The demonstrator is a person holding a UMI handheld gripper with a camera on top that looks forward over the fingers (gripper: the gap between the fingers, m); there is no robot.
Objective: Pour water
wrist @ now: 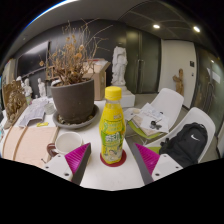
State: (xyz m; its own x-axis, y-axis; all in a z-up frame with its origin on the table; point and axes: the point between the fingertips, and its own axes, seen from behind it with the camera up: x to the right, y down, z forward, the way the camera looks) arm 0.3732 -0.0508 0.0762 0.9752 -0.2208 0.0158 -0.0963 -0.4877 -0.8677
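Note:
A yellow drink bottle [113,125] with a yellow cap and a green-and-yellow label stands upright on a small red coaster [113,159] on a white table [100,175]. My gripper [113,160] is open. Its pink-padded fingers [80,162] stand at either side of the bottle's base with a gap on each side. The bottle stands between the fingertips and rests on its own. A white cup [68,142] stands to the left of the bottle, just beyond the left finger.
A large dark pot with dry branches [73,98] stands behind the bottle to the left. Papers and books [147,125] lie to the right. White chairs [168,103] and a black backpack [184,145] are to the right. A white statue [119,65] stands at the back.

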